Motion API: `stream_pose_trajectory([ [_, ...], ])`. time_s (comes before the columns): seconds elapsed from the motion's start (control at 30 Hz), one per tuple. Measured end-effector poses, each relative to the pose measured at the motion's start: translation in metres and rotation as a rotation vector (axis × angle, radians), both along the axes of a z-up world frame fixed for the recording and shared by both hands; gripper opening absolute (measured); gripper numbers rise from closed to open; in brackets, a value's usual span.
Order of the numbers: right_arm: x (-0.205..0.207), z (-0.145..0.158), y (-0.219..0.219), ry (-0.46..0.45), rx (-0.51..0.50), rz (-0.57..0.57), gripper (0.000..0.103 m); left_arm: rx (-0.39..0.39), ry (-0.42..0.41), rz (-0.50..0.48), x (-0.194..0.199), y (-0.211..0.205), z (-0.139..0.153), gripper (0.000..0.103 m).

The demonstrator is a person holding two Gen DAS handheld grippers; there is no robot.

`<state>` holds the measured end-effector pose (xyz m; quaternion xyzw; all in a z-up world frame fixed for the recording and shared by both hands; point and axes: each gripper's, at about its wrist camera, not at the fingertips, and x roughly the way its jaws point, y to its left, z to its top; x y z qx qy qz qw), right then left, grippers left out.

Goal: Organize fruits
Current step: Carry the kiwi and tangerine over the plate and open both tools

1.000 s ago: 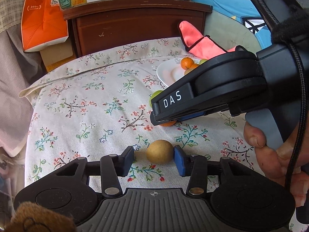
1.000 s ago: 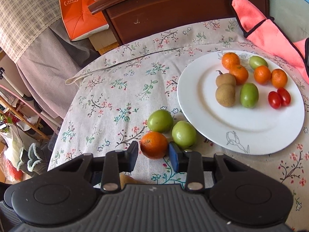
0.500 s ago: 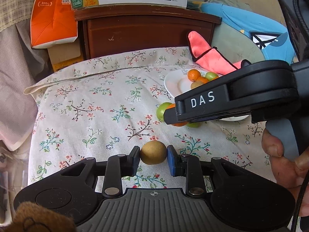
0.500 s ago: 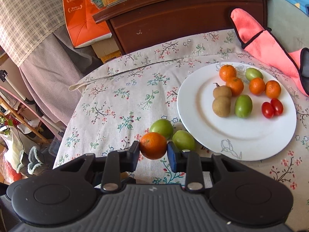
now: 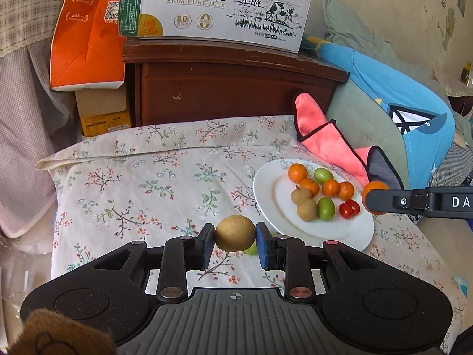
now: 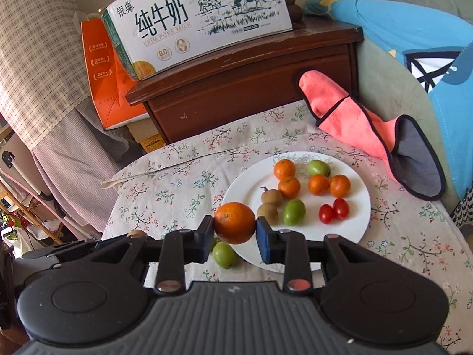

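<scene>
The fruits are split between the white plate (image 6: 359, 230) and the two grippers: the left gripper (image 5: 235, 238) has its jaws clenched on a brown, rough-skinned round fruit (image 5: 234, 233), perhaps a longan, at lower centre of the left view, and the right gripper (image 6: 235, 227) clamps a small orange (image 6: 234, 222) at lower centre of its own view, just off the plate's near left rim. Both look light and firm enough for a hold across the widest middle, though the orange's skin probably yields and could bruise under hard pressure. Four small oranges, two brown fruits, two green fruits and two cherry tomatoes (image 6: 334, 209) sit on the plate. One green fruit (image 6: 224, 255) lies on the floral cloth (image 6: 165, 189), touching the rim.
</scene>
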<state>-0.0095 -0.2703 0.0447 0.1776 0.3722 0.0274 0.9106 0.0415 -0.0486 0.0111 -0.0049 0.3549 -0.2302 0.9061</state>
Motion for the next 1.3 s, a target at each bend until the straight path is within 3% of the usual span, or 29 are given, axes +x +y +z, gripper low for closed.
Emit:
stream_pose_trajectory([
  [0.17, 0.006, -0.009, -0.036, 0.044, 0.043, -0.094, 0.031, 0.015, -0.029, -0.072, 0.02, -0.024, 0.007, 0.027],
  [0.3, 0.014, -0.023, -0.052, 0.093, 0.11, -0.15, 0.031, 0.021, -0.004, -0.122, 0.035, -0.046, -0.001, 0.028],
  [0.47, 0.022, -0.037, -0.054, 0.149, 0.131, -0.162, 0.031, 0.021, 0.055, -0.144, 0.053, -0.066, -0.016, 0.028],
  [1.0, 0.045, -0.064, -0.056, 0.242, 0.159, -0.245, 0.034, 0.065, 0.076, -0.177, 0.075, -0.098, -0.037, 0.03],
  [1.03, 0.044, -0.064, -0.057, 0.239, 0.168, -0.249, 0.034, 0.067, 0.076, -0.173, 0.075, -0.099, -0.036, 0.033],
  [1.1, 0.045, -0.062, -0.059, 0.226, 0.176, -0.253, 0.034, 0.063, 0.078, -0.164, 0.074, -0.098, -0.034, 0.049],
  [1.17, 0.044, -0.058, -0.059, 0.21, 0.163, -0.253, 0.034, 0.058, 0.064, -0.147, 0.071, -0.096, -0.03, 0.076],
  [1.3, 0.044, -0.053, -0.055, 0.188, 0.142, -0.233, 0.034, 0.06, 0.031, -0.111, 0.065, -0.089, -0.02, 0.092],
])
